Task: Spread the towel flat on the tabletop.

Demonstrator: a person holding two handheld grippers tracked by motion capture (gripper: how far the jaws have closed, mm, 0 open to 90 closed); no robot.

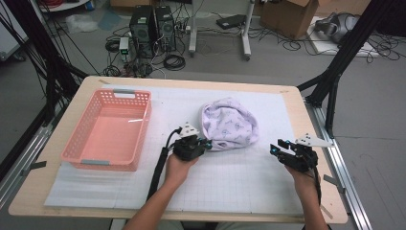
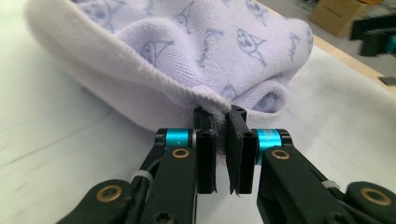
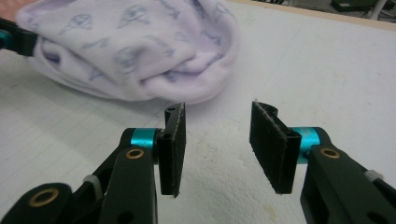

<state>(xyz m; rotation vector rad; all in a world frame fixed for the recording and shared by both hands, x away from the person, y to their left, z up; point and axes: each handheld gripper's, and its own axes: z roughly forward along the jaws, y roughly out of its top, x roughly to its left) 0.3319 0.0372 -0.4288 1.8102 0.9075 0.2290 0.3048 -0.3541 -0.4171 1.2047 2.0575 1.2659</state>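
Observation:
A pale lilac cloth [image 1: 229,123] printed with small blue figures lies bunched on the white gridded mat [image 1: 230,187]. My left gripper [image 1: 207,143] is at the cloth's near left edge. In the left gripper view its jaws [image 2: 221,116] are shut on the hemmed edge of the cloth [image 2: 210,42], and a fold is pinched between the pads. My right gripper [image 1: 276,146] hovers to the right of the cloth and apart from it. Its jaws [image 3: 218,109] stand open with nothing between them, and the cloth [image 3: 126,46] lies ahead of them.
A pink plastic basket [image 1: 145,129] stands at the left of the table, with nothing in it. The wooden table edge [image 1: 298,120] runs close on the right. Black frame posts rise at both far corners. Bare mat lies in front of both hands.

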